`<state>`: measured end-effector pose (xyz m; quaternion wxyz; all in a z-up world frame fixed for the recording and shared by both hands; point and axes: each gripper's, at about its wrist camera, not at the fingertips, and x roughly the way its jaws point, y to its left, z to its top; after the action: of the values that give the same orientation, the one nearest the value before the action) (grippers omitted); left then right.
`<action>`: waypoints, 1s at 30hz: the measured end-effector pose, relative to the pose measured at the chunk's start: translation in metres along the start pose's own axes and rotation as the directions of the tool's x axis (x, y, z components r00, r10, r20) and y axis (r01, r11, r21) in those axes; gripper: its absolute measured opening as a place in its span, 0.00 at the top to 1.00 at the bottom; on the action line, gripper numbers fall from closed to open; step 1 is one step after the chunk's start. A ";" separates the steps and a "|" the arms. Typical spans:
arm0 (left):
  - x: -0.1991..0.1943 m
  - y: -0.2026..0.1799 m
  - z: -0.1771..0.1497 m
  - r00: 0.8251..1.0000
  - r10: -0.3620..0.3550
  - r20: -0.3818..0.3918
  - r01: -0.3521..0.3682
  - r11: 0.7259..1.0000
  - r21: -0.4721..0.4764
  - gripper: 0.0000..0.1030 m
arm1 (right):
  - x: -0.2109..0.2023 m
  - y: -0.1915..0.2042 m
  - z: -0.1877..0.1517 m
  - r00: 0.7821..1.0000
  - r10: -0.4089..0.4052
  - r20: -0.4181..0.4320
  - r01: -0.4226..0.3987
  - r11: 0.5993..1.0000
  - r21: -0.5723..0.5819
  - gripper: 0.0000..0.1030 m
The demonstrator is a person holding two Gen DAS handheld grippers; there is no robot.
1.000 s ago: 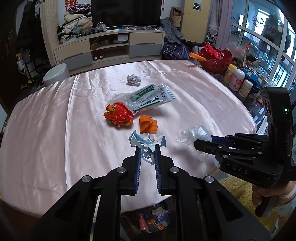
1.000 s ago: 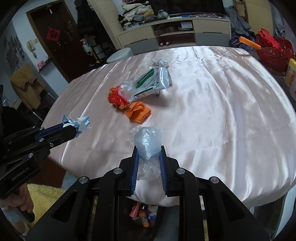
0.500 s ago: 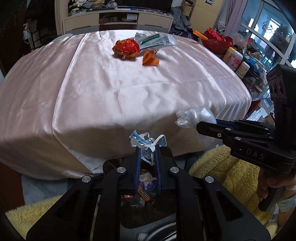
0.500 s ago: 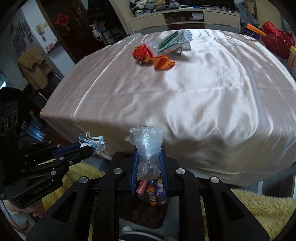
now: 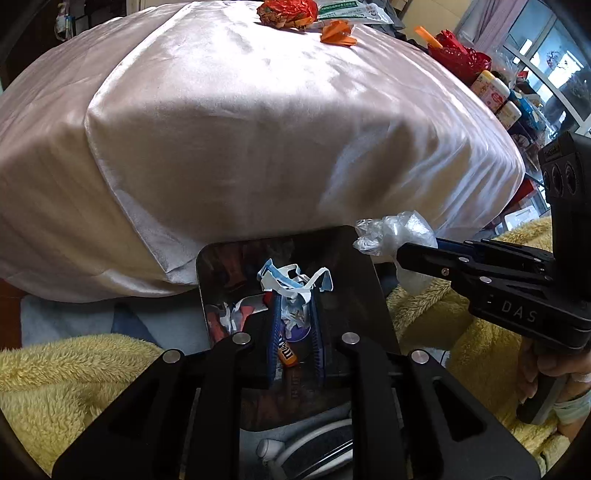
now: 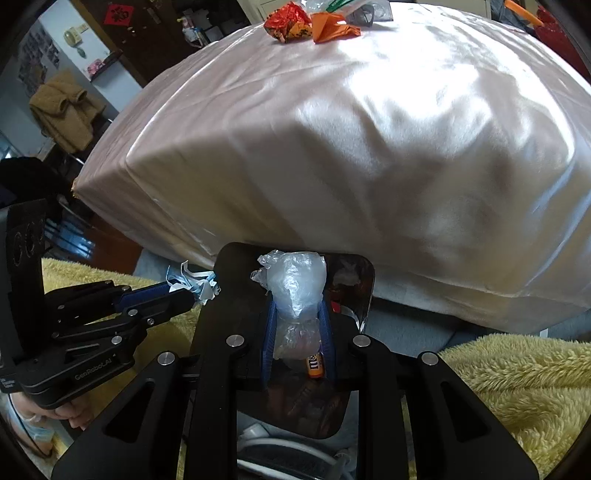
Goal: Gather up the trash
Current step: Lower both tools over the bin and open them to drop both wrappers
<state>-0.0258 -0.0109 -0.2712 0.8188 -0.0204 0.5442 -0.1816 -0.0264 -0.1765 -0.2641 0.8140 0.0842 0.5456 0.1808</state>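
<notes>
My left gripper [image 5: 294, 295] is shut on a crumpled white-and-blue wrapper [image 5: 291, 280] and holds it over the open dark trash bin [image 5: 365, 266] below the table edge. My right gripper [image 6: 295, 299] is shut on a crumpled clear plastic bag [image 6: 293, 284], also over the bin [image 6: 365, 291]. Each gripper shows in the other view: the right one with its bag [image 5: 395, 232], the left one with its wrapper [image 6: 192, 284]. On the table top lie a red wrapper [image 5: 286, 13], an orange wrapper [image 5: 338, 33] and a green-and-white packet [image 5: 351, 11].
The bin holds several wrappers, among them an orange candy pack [image 5: 286, 354]. The pink satin tablecloth [image 5: 240, 129] hangs down just beyond the bin. Yellow fluffy fabric [image 5: 74, 373] lies on both sides. A red basket [image 5: 461, 55] and bottles [image 5: 491, 88] stand at the right.
Both grippers have dropped from above the table to below its edge, carrying their trash, and now sit over the open bin. Their hold has not changed.
</notes>
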 end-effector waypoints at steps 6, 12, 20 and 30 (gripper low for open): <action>0.011 -0.004 -0.006 0.999 -0.007 -0.033 0.007 1.000 0.016 0.84 | 0.008 -0.002 -0.003 1.000 -0.002 -0.013 0.002 1.000 -0.003 0.76; 0.014 -0.005 -0.007 0.999 0.007 -0.043 -0.006 1.000 0.023 0.67 | 0.010 -0.008 -0.004 1.000 0.018 -0.014 -0.018 0.999 0.027 0.74; 0.015 -0.002 -0.008 0.999 0.022 -0.046 -0.022 1.000 0.008 0.52 | 0.007 -0.010 -0.004 1.000 0.026 -0.002 -0.026 0.999 0.041 0.42; 0.009 0.001 -0.004 0.998 0.054 -0.036 -0.055 0.998 -0.013 0.21 | -0.008 -0.020 0.000 0.997 -0.057 0.048 0.053 0.995 0.083 0.15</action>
<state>-0.0256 -0.0123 -0.2809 0.8134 -0.0082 0.5603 -0.1558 -0.0252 -0.1985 -0.2641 0.8281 0.1070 0.5338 0.1336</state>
